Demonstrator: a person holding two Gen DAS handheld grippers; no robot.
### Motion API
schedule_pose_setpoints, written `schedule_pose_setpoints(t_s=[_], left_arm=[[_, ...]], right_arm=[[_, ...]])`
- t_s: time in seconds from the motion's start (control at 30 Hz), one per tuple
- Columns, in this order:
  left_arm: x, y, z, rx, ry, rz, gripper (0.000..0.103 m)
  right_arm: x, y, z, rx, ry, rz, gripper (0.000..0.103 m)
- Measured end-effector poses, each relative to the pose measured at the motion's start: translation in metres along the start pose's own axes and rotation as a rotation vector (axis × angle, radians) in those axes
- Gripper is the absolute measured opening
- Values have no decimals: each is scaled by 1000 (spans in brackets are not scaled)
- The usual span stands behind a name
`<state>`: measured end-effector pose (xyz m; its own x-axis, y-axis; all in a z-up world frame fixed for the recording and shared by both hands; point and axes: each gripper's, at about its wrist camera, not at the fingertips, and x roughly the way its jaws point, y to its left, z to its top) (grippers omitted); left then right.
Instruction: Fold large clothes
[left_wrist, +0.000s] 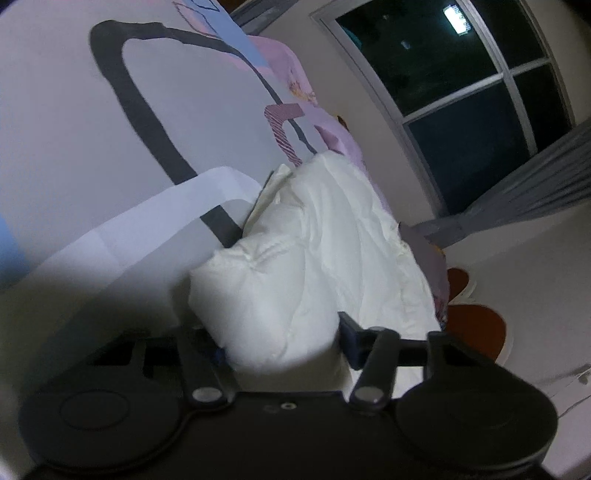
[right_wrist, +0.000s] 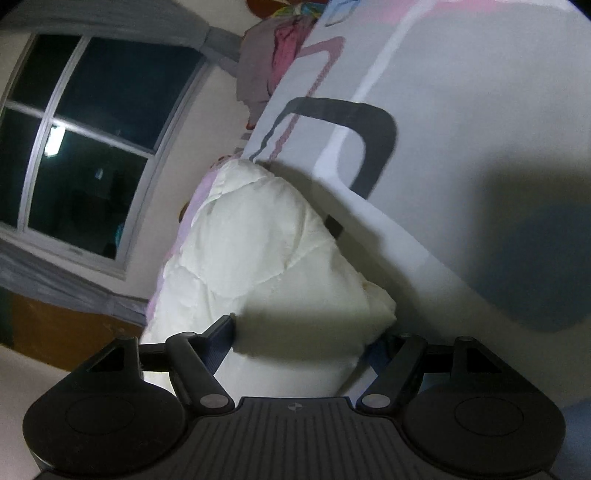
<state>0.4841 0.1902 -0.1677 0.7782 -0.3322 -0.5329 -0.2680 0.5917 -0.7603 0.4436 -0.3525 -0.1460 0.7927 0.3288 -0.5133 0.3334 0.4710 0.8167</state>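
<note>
On the bed: a white padded garment (left_wrist: 325, 236) lies bunched near the edge of a patterned sheet (left_wrist: 66, 140), below a dark window (left_wrist: 461, 85).
Garment: thick, quilted and cream-white, folded over itself in soft lumps; the right wrist view shows it too (right_wrist: 266, 251).
Sheet: pale grey with dark grey curved bands, pink shapes and a white stripe; it covers the bed under the garment.
Left tool (left_wrist: 280, 343): its two fingers stand on either side of a thick fold of the garment, and the cloth fills the gap between them; the jaws look to be pinching that fold.
Right tool (right_wrist: 303, 339): its fingers flank another bulky part of the garment, with white cloth between them; they seem to press on it from both sides.
Other cloth: a heap of pink and grey fabric (right_wrist: 266, 70) lies at the far end of the bed.
Containers: whether any are in view cannot be told.
</note>
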Motion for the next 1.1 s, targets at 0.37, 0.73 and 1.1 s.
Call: schedule_pose_setpoints(t_s=[0.37,0.73,1.1], left_arm=[[-43,-24,-9,92,-8,-47,20],[-169,14,-98,96,13,-33,20],[-243,49,-153,87,13,-12,20]], right_arm=[[-41,23,-8,-158,9,34,27],[-178,-24,-81,-234,41,27,26],[-260,-68,-127,-221,61,13,26]])
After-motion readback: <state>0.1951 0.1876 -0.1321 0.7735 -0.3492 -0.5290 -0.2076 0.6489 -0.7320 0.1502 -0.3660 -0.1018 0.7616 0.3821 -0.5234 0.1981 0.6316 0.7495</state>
